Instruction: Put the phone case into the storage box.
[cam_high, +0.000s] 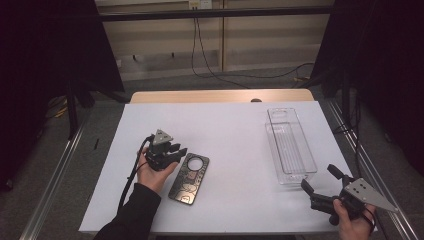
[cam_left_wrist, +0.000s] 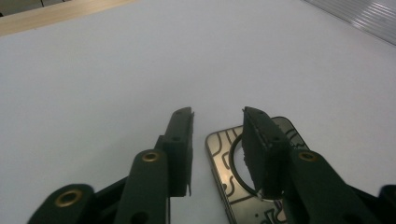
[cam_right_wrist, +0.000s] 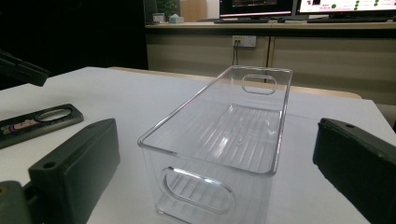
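Left tongs, parted and empty, hover at the ringed top end of a dark, line-patterned phone case lying flat on the white table; right tongs gape toward a clear rectangular plastic bin.

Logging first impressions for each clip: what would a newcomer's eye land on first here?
Probably the dark phone case with its round camera cutout, lying flat on the white table beside the left gripper, whose jaws stand apart with nothing pinched. Next, the long clear plastic bin, empty, at the table's right, with the right gripper open just short of its near end.
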